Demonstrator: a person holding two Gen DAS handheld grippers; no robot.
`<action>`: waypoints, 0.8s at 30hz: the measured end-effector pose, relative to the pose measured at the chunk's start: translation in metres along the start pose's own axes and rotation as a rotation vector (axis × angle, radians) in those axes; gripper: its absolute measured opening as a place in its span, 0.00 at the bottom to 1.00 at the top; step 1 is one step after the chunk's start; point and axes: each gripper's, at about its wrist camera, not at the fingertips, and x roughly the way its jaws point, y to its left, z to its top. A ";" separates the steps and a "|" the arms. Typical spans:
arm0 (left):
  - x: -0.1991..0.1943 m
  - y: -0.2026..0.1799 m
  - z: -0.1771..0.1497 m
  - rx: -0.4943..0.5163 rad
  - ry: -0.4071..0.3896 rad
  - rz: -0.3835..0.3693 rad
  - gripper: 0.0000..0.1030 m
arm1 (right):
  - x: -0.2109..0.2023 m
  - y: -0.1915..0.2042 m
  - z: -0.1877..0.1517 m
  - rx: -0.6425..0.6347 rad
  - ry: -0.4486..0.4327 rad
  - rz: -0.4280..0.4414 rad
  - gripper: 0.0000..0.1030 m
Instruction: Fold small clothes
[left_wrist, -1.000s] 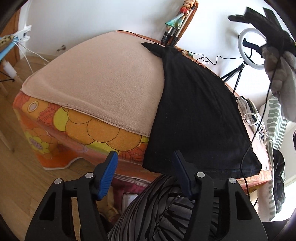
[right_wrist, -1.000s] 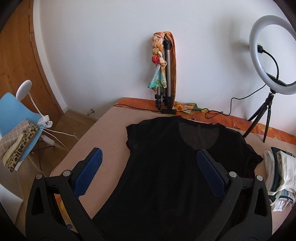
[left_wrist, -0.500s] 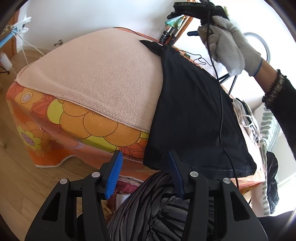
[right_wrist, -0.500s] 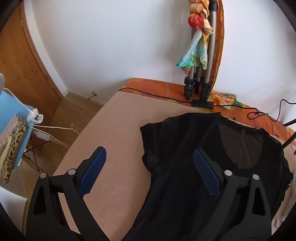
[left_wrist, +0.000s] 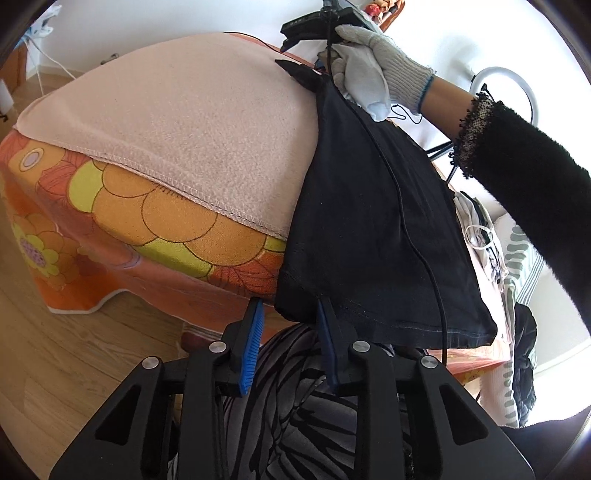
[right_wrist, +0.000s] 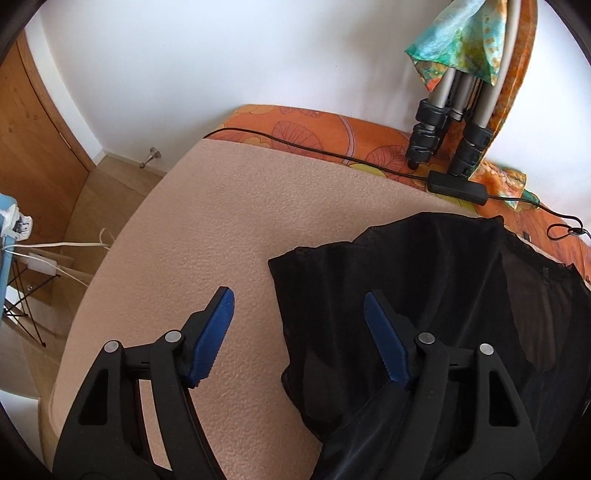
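Note:
A black short-sleeved top (left_wrist: 373, 206) lies flat on a beige blanket (left_wrist: 184, 122), its hem hanging over the near table edge. My left gripper (left_wrist: 291, 314) is open, with its fingertips around the hem's left corner. My right gripper (right_wrist: 299, 299) is open above the top's left sleeve (right_wrist: 332, 280); its left finger is over the blanket, its right finger over the black fabric. In the left wrist view a gloved hand (left_wrist: 369, 70) holds the right gripper over the sleeve at the far end.
An orange flowered cloth (left_wrist: 122, 221) covers the table under the blanket. A folded tripod (right_wrist: 454, 122) with a scarf, a black cable (right_wrist: 332, 155) and an adapter lie along the far edge. A pile of clothes (left_wrist: 480, 236) sits right of the top. A ring light (left_wrist: 506, 88) stands beyond.
My left gripper has moved forward to the hem corner and its jaws have narrowed. My right gripper has moved forward and down over the left sleeve, its jaws narrowing too.

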 end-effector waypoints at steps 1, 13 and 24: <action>-0.001 0.000 0.000 0.001 0.000 -0.001 0.25 | 0.005 0.001 0.001 -0.013 0.005 -0.031 0.73; -0.009 0.007 -0.002 -0.036 -0.033 -0.025 0.06 | 0.028 -0.005 0.003 -0.023 0.055 -0.092 0.52; -0.020 -0.019 0.006 0.077 -0.148 -0.087 0.02 | 0.006 -0.018 0.015 0.005 0.020 -0.054 0.03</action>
